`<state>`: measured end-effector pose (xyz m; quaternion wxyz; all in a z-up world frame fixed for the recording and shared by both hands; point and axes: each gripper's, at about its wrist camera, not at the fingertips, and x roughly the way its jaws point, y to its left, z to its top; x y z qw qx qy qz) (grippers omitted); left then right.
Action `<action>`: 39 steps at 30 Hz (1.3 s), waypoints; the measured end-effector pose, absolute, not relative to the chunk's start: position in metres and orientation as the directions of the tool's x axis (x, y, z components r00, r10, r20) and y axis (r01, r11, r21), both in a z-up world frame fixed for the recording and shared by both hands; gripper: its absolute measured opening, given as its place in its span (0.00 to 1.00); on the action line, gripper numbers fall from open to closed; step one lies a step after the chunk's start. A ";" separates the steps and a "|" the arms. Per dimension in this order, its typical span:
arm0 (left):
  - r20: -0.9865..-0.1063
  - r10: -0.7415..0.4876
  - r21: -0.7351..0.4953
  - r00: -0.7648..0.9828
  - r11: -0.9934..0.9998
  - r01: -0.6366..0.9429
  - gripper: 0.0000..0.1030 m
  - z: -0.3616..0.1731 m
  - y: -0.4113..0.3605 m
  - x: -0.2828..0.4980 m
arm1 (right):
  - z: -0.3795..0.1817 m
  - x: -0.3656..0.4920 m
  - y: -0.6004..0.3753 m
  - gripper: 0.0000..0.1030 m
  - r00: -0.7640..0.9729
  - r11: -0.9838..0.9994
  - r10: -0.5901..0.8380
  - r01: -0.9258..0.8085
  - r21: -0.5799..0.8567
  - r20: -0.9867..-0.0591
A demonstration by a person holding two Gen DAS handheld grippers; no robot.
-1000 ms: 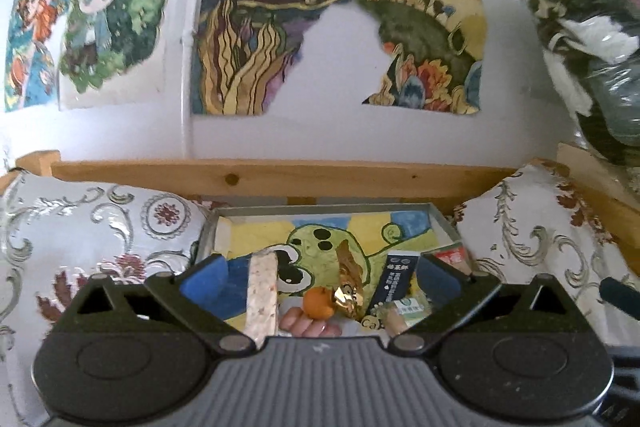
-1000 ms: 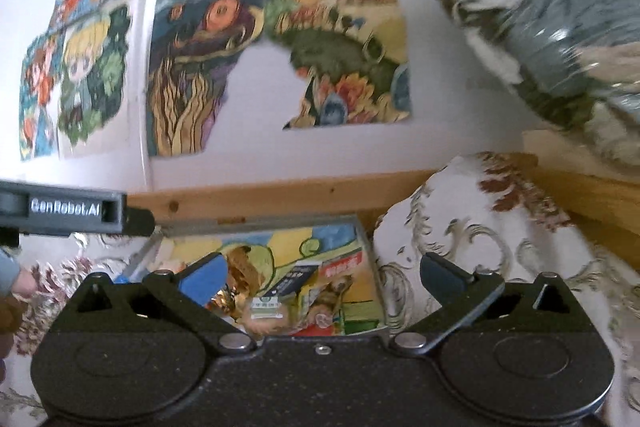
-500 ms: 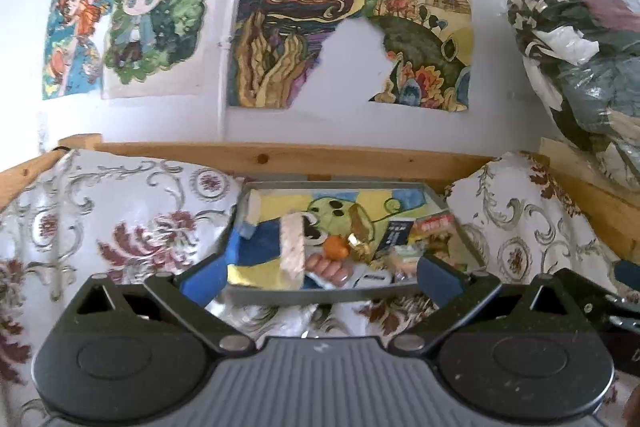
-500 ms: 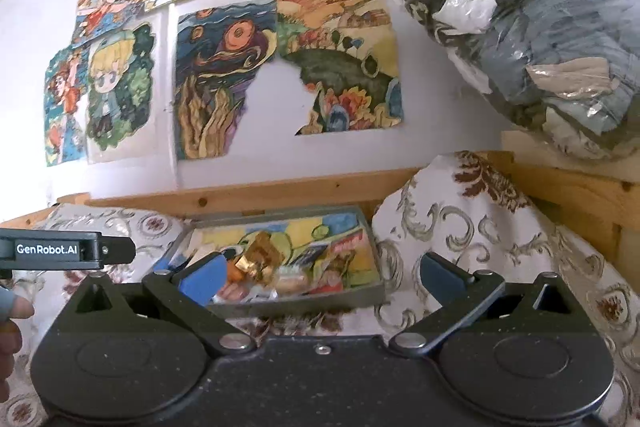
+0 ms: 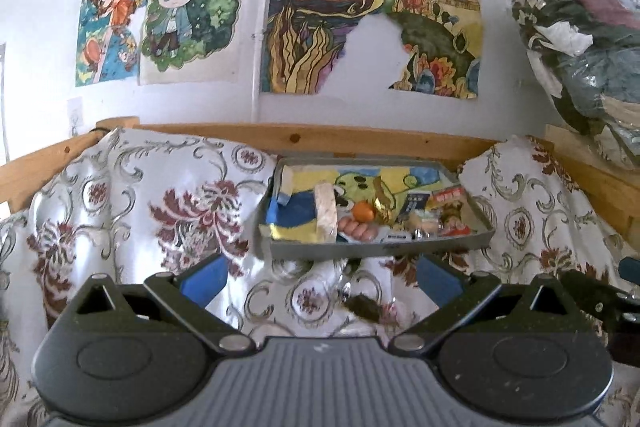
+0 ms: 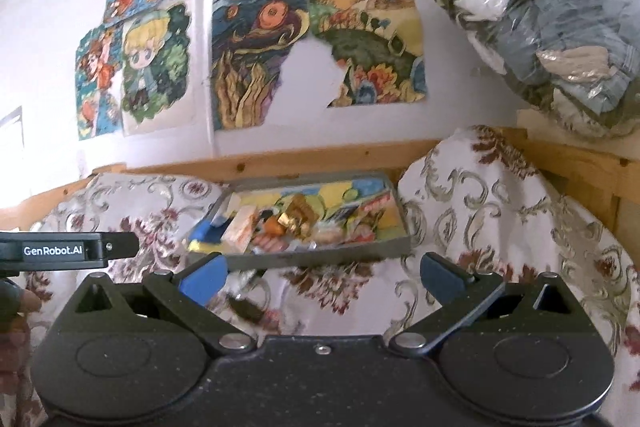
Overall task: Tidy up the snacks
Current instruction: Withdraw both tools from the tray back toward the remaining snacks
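A grey metal tray (image 5: 376,250) (image 6: 320,258) with a cartoon picture on its floor rests on the patterned cloth, against the wooden rail. Inside lie several snacks: a long pale bar (image 5: 326,213), an orange ball (image 5: 363,211) (image 6: 274,225), pink sausages (image 5: 356,229), a gold-wrapped sweet (image 5: 383,205) (image 6: 298,213) and small packets (image 5: 448,211). My left gripper (image 5: 322,285) stands open and empty, well short of the tray's front wall. My right gripper (image 6: 323,277) is open and empty too, just in front of the tray. The left tool's body (image 6: 68,250) shows at the left of the right wrist view.
White cloth with dark red flowers (image 5: 160,211) covers the surface. A wooden rail (image 5: 360,139) runs behind the tray, under a wall of drawings (image 5: 320,19). A clear bag of clothes (image 6: 552,7) sits on the right shelf. A small dark thing (image 5: 362,307) lies on the cloth.
Both grippers have drawn back from the tray, so it looks smaller and farther off. One second ago the left fingers framed the snacks; now they are over bare cloth. Both stayed open.
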<state>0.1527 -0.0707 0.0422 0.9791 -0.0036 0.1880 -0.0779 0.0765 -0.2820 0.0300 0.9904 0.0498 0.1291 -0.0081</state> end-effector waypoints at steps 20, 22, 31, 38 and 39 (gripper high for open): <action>-0.568 -0.120 -0.024 0.814 0.991 0.129 1.00 -0.014 -0.031 0.121 | -0.001 0.070 -0.246 0.99 0.851 0.999 0.040 -0.022 0.041 -0.524; -0.607 -0.125 -0.036 0.785 0.991 0.130 1.00 -0.018 -0.029 0.125 | -0.003 0.071 -0.246 0.99 0.843 0.999 0.034 -0.017 0.036 -0.537; -0.694 -0.183 -0.016 0.696 0.971 0.239 1.00 -0.029 -0.030 0.146 | -0.012 0.082 -0.246 0.99 0.799 1.000 0.010 0.007 0.026 -0.601; -0.708 -0.224 -0.026 0.670 0.956 0.293 1.00 -0.035 -0.034 0.157 | -0.018 0.093 -0.250 0.99 0.766 0.999 0.011 0.026 0.048 -0.643; -0.707 -0.231 -0.035 0.668 0.955 0.293 1.00 -0.037 -0.034 0.158 | -0.019 0.095 -0.252 0.99 0.763 0.998 0.015 0.030 0.058 -0.646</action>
